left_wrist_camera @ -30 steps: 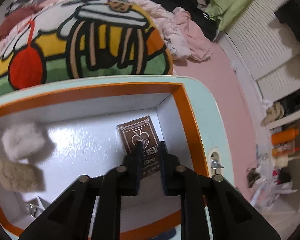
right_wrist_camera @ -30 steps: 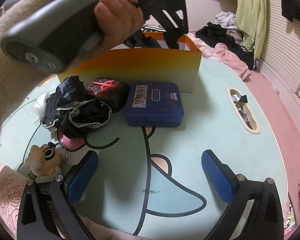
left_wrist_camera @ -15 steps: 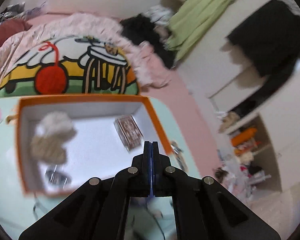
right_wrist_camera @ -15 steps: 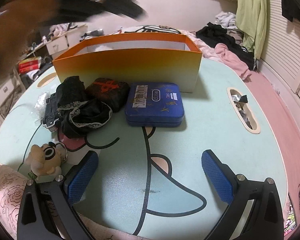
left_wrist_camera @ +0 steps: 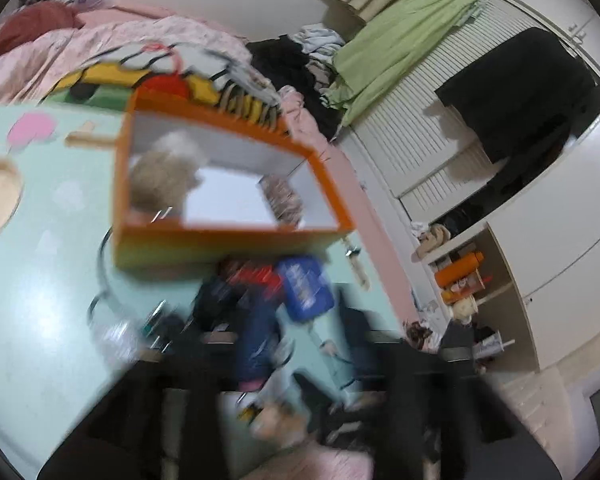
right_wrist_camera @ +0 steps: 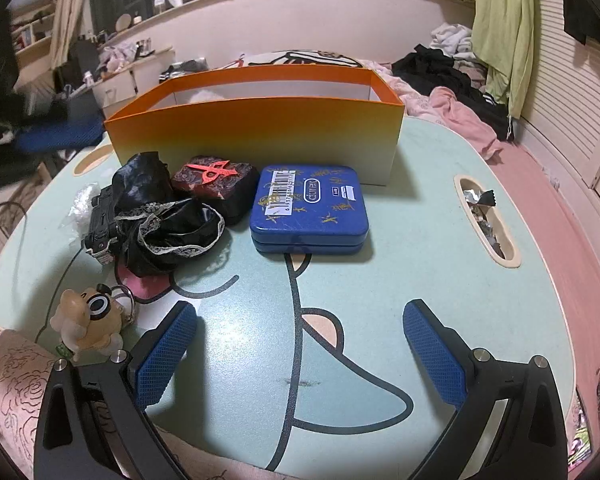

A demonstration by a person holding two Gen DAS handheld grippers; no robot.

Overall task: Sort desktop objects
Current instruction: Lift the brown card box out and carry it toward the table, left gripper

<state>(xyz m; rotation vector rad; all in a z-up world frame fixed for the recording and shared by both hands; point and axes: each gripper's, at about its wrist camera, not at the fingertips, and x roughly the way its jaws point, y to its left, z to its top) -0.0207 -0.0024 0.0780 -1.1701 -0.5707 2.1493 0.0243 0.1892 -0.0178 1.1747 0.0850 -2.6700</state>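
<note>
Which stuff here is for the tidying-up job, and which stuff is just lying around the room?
For the job: orange box, blue tin, dark red case, black lacy cloth, little toy keyring, the black gadget.

Just lying about: green cloth hanging up, pile of clothes, foil scraps in the table's slot.

Left wrist view: high, angled down, blurred. Right wrist view: low, near table (right_wrist_camera: 400, 272). Shared: orange box (left_wrist_camera: 228, 246).

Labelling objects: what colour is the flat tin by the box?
Blue tin with gold marks and a white barcode sticker; clearest in the right wrist view.
</note>
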